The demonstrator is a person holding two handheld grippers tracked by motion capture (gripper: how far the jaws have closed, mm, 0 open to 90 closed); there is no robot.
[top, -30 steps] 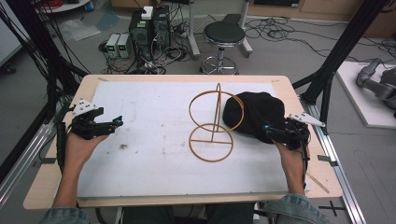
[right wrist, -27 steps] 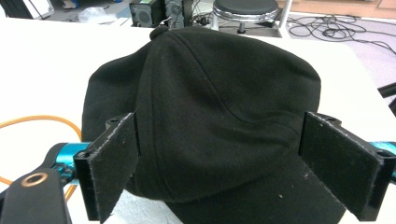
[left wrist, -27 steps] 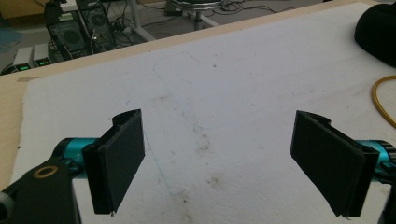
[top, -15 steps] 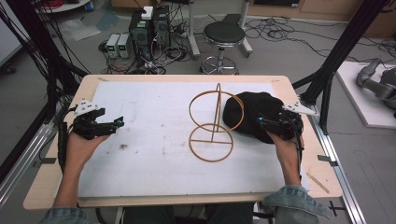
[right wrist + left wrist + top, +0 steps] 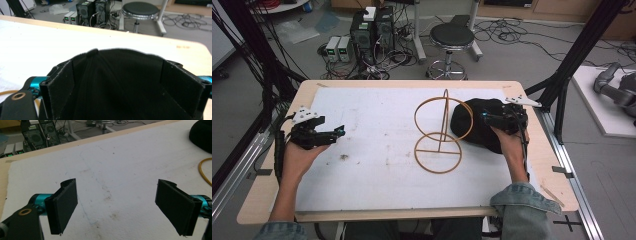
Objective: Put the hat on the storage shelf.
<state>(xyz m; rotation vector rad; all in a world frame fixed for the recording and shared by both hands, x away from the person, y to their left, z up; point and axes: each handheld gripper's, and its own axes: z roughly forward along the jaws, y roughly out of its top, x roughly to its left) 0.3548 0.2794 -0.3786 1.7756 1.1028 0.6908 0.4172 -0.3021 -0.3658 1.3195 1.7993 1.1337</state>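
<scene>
Since the earlier frame, right gripper (image 5: pixel 504 121) has pushed forward onto the black cloth (image 5: pixel 474 125) at right of centre, jaws spread wide around its bunched edge, cloth straight ahead between them, while left gripper (image 5: pixel 324 136) rests open at far left.

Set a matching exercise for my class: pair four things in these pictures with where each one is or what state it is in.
Things:
1. left gripper
2. right gripper
3. wire stand
4. stool

Places or states:
A. on the floor beyond the table
B. open over bare white mat
C. upright near the middle of the table
D. open, jaws either side of the black cloth

Pairs: 1-B, 2-D, 3-C, 4-A
</scene>
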